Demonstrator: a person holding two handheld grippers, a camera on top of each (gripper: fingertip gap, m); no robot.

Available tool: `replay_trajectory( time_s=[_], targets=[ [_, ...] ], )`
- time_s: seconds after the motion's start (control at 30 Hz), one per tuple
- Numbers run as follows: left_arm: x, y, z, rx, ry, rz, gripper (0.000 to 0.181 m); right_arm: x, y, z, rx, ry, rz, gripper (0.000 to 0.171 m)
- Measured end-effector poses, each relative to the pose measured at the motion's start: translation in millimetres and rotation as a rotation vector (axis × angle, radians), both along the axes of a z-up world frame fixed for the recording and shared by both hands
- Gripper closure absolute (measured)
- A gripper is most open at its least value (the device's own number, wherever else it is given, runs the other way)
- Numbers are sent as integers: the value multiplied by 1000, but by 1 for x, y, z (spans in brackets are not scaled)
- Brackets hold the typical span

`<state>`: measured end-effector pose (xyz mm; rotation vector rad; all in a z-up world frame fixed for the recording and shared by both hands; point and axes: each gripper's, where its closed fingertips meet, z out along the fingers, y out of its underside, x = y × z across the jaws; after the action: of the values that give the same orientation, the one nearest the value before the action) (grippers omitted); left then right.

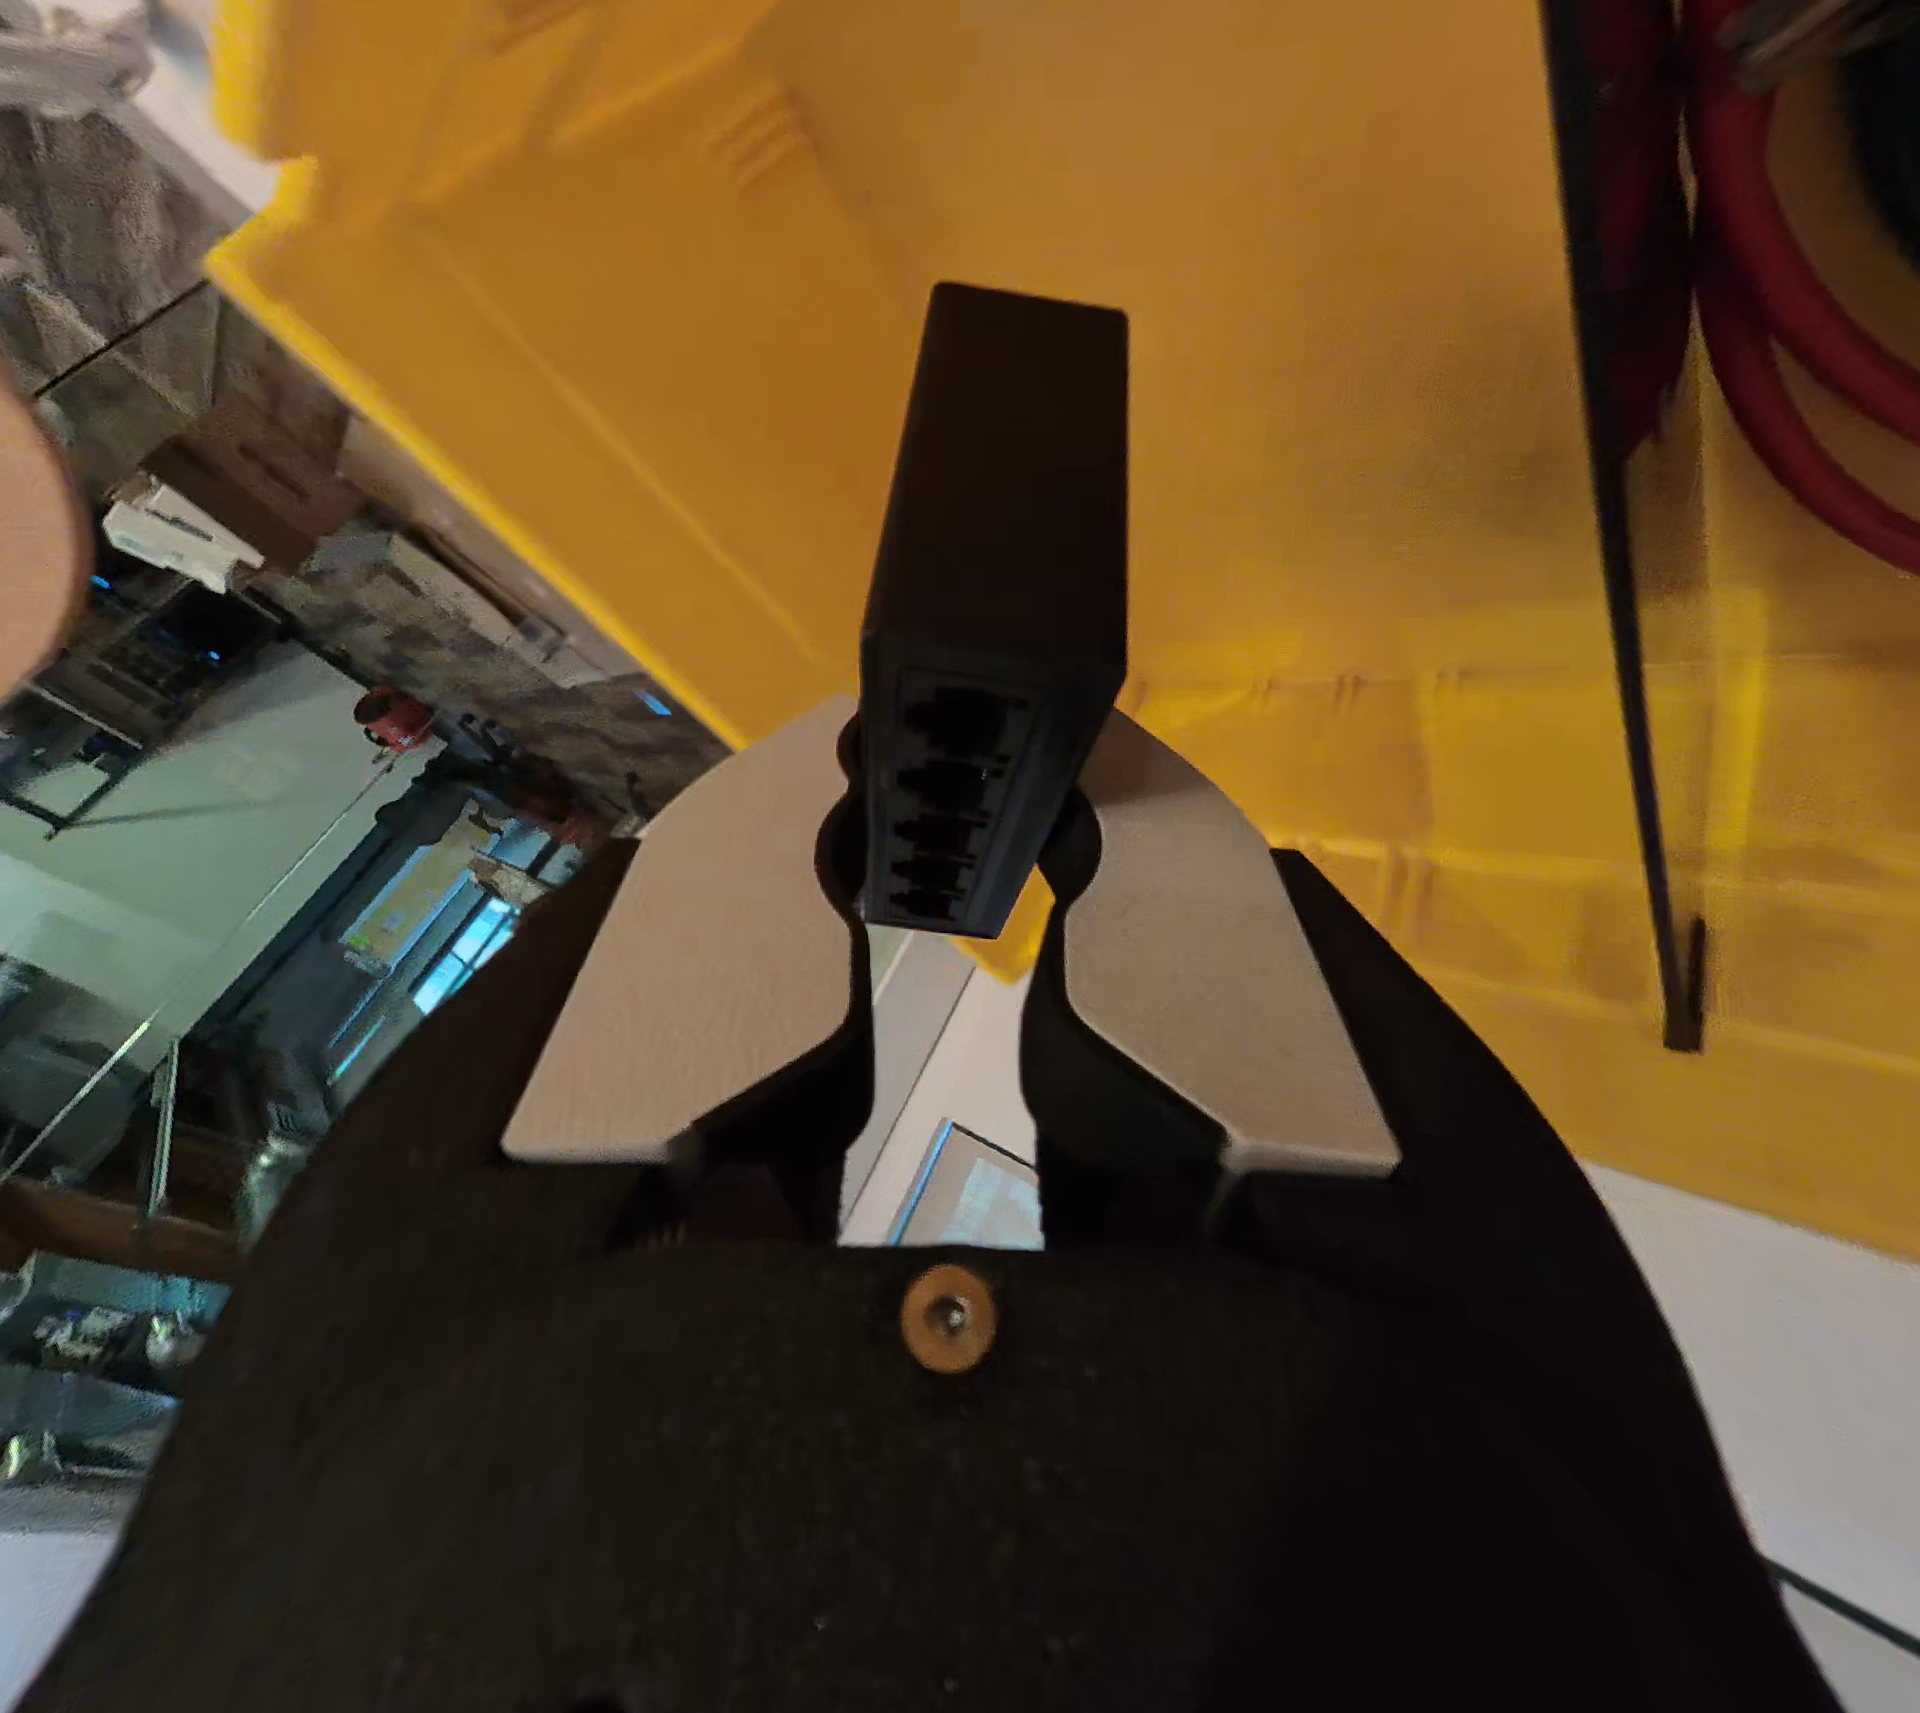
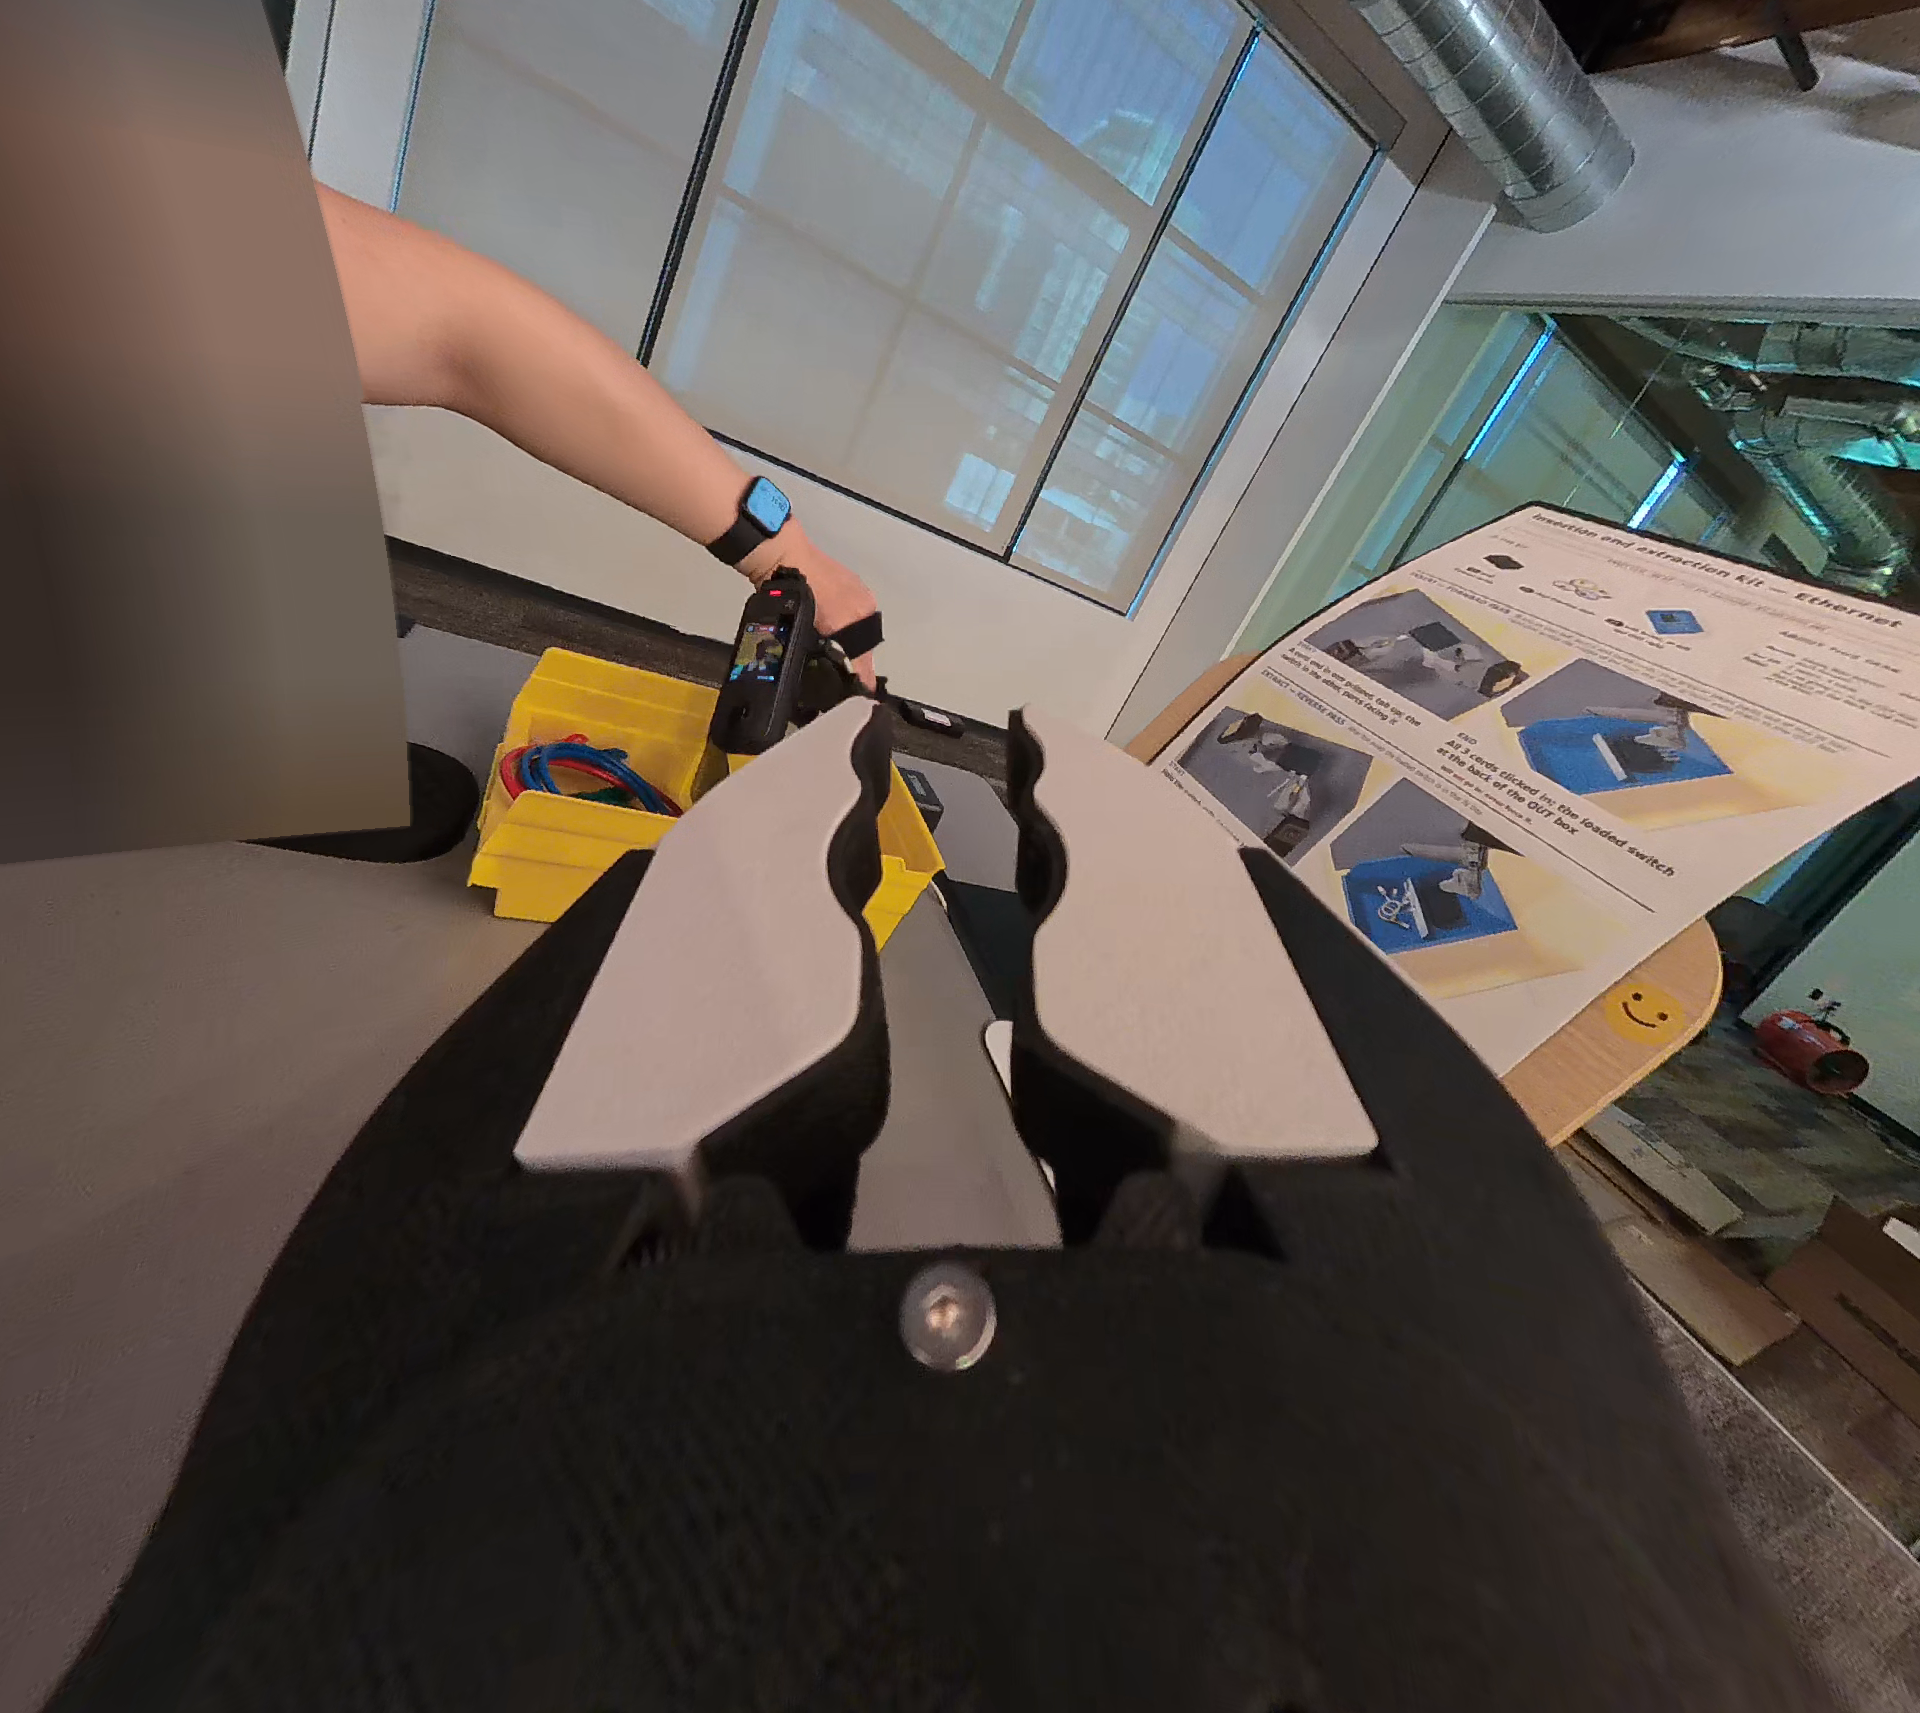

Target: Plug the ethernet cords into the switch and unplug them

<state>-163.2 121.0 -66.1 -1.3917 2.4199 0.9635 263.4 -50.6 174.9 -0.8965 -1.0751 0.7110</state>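
Black switch (image 1: 997, 614) is clamped between the two fingers of the left tool (image 1: 954, 822), gripped at its port end. The port face is turned toward the camera, all sockets dark and nothing plugged in. Switch body extends away from the tool, over the yellow bin (image 1: 1195, 209) that fills the background. Coiled red cords (image 1: 1766, 292) lie in the bin at upper right of the left wrist view, beside a thin black divider (image 1: 1621, 520).

Right tool (image 2: 951, 790): fingers parted, gap clear, nothing held. It sits above the grey tabletop (image 2: 208, 988).

From the right wrist view, the left tool (image 2: 769, 676) is farther off, held in a hand (image 2: 831, 593) with a wristwatch (image 2: 756, 518), over stacked yellow bins (image 2: 582, 822) containing red and blue cords (image 2: 582, 775). A printed instruction sheet (image 2: 1558, 728) rests on a wooden board at right.
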Motion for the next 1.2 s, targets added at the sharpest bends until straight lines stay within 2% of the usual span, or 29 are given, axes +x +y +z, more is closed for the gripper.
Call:
replay_trajectory(
  time_s=[0.23,0.37,0.47,0.57,0.77,0.97,1.2],
  targets=[
    [16,-20,54,80,-70,49,152,7,-10,8,25,19,6,150],
    [51,-33,92,160,-104,40,152,12,-15,11,38,12,-11,149],
    [92,-55,100,99,-196,123,152,20,-19,12,54,1,-26,149],
    [134,-86,85,-39,-258,191,151,31,-23,12,63,5,-37,150],
    [175,-121,38,-199,-184,304,151,50,-26,13,34,36,-28,150],
    [200,-127,-8,-289,-163,478,151,50,-29,5,24,-8,-8,150],
    [207,-114,-48,-275,-108,536,152,50,-30,-7,23,-79,-14,150]
  ],
)
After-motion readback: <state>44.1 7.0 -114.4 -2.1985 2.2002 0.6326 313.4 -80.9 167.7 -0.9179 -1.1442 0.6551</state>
